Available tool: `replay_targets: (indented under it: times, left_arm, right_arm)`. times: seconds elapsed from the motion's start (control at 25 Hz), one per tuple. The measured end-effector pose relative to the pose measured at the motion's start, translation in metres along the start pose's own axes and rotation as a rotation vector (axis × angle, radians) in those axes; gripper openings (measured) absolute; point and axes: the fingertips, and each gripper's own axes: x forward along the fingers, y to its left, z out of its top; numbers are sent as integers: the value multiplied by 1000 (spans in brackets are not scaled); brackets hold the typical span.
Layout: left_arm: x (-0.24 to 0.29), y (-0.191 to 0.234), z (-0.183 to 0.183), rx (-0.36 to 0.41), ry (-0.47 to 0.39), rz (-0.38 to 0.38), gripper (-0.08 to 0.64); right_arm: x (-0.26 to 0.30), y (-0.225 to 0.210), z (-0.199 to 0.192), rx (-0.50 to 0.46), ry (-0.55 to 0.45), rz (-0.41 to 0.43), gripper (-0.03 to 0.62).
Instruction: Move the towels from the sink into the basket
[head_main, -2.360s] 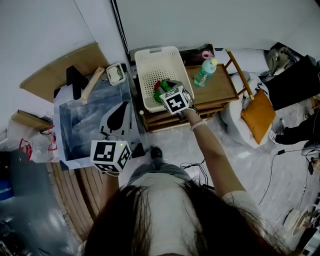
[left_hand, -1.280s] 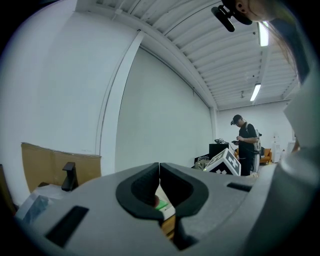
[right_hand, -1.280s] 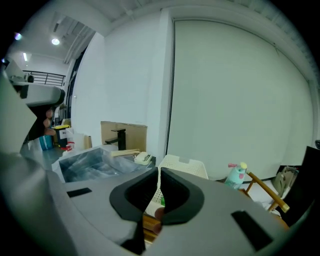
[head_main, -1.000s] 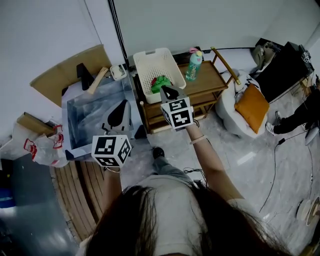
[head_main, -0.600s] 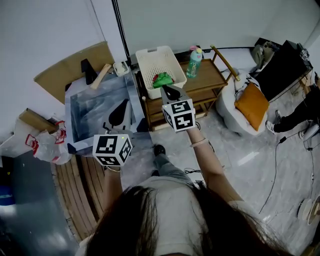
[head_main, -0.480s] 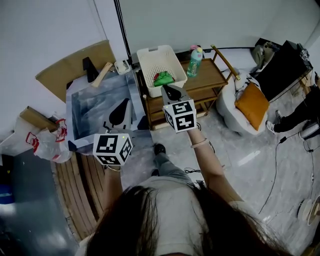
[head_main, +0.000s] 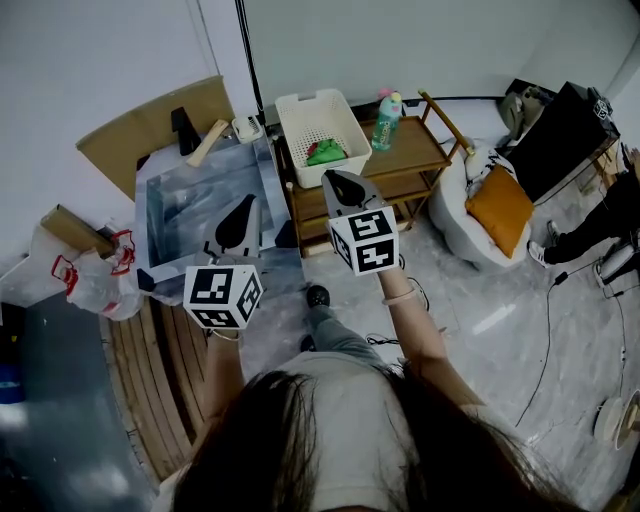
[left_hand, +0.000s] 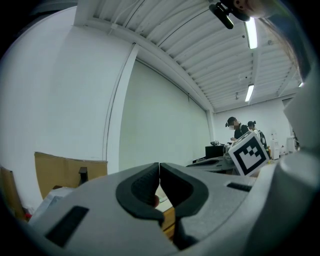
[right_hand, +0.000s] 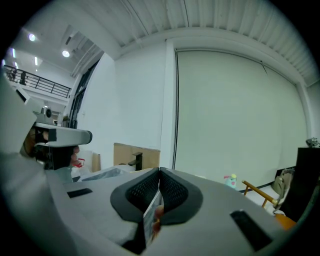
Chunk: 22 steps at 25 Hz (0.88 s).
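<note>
A green and red towel (head_main: 327, 153) lies in the white basket (head_main: 300, 112) on the wooden cart. The metal sink (head_main: 170, 200) stands left of the basket, and its basin shows only bare metal. My right gripper (head_main: 334, 181) hovers in front of the cart, short of the basket, shut with nothing held. My left gripper (head_main: 241, 210) hangs over the sink's near right side, also shut and holding nothing. In the left gripper view the left gripper's (left_hand: 159, 172) jaws meet. The right gripper's (right_hand: 159, 176) jaws meet too in the right gripper view.
A green bottle (head_main: 386, 113) stands on the wooden cart (head_main: 425, 160) beside the basket. A black faucet (head_main: 183, 127) and a cardboard panel (head_main: 140, 135) sit behind the sink. A white plastic bag (head_main: 92, 283) lies left; an orange cushion (head_main: 505, 214) rests on a seat to the right.
My right gripper has drawn back and up from the towel in the basket toward me. The left gripper has also pulled back a little. The towel stays in the basket.
</note>
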Motion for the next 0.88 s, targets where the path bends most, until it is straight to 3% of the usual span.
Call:
replay_targets:
  times: [0.88]
  left_arm:
    - [-36,5,-6,-18,-2,54,9]
  right_arm:
    - [-50,34,16,-33,-48,22,26]
